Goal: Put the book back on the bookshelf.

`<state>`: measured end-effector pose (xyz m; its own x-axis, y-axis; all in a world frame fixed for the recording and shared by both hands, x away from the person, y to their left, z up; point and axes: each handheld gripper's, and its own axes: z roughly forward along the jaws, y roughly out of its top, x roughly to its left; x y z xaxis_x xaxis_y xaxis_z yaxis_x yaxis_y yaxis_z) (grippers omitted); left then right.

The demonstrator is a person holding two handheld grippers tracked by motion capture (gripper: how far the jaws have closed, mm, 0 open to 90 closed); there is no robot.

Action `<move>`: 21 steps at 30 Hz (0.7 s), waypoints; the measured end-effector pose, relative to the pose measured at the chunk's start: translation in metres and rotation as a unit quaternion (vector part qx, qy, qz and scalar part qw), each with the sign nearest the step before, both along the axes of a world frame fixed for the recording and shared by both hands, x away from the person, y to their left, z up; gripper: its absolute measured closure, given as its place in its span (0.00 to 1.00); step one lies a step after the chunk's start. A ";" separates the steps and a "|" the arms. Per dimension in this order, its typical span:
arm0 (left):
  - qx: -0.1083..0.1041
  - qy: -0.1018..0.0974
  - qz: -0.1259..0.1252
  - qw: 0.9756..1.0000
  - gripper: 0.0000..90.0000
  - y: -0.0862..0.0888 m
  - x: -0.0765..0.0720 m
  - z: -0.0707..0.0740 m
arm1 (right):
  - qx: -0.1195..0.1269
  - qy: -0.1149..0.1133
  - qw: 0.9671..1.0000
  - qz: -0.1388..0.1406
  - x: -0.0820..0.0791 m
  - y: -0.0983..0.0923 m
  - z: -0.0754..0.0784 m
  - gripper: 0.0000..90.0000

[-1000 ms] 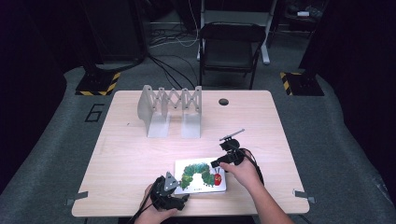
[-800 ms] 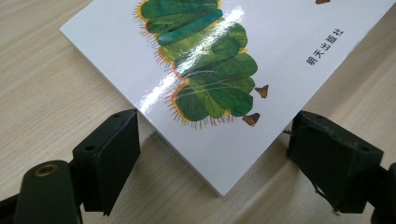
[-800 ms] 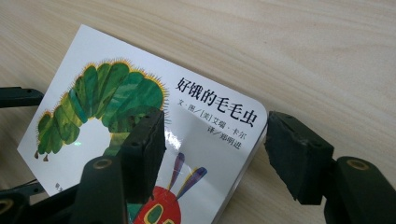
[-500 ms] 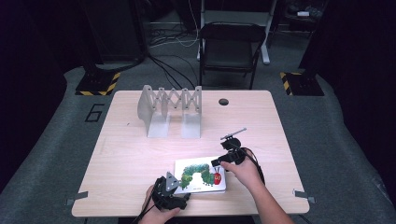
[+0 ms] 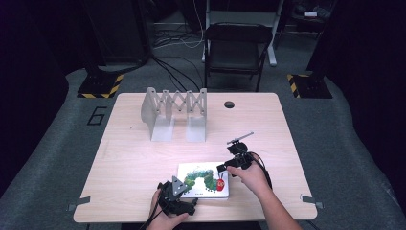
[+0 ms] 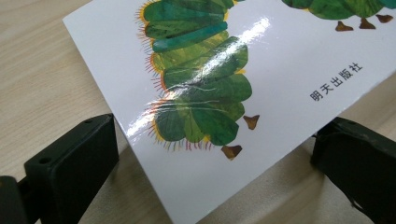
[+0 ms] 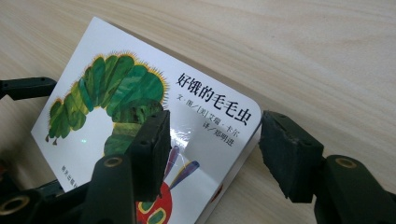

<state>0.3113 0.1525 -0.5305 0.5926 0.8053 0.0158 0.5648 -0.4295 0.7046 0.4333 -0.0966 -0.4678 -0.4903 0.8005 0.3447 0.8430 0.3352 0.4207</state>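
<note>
A white picture book [image 5: 203, 179] with a green caterpillar on its cover lies flat near the table's front edge. My left gripper [image 5: 188, 195] is at the book's near left corner. In the left gripper view its jaws [image 6: 212, 135] stand wide on either side of that corner [image 6: 261, 70] and have just been opening. My right gripper [image 5: 225, 168] is at the book's far right corner. In the right gripper view [image 7: 217, 123] one jaw hovers over the cover [image 7: 116, 88] and the other is off the edge with a gap. Those jaws have just been closing, with the corner between them.
A grey folding metal rack [image 5: 174, 112] stands on the wooden table [image 5: 134, 163] at the back middle. A small round hole [image 5: 229, 104] is in the tabletop to its right. A black chair [image 5: 237, 48] stands behind the table.
</note>
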 end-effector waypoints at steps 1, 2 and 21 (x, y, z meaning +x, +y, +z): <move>0.001 -0.002 0.002 1.000 0.00 0.001 0.001 0.000 | 0.001 0.000 1.000 0.001 0.000 0.000 0.000 0.48; 0.000 -0.003 0.003 1.000 0.00 0.001 0.001 0.000 | 0.003 0.000 1.000 0.002 0.000 0.000 0.000 0.48; -0.015 -0.020 0.009 1.000 0.01 0.004 -0.002 -0.003 | 0.018 0.018 1.000 -0.003 0.003 -0.003 -0.009 0.50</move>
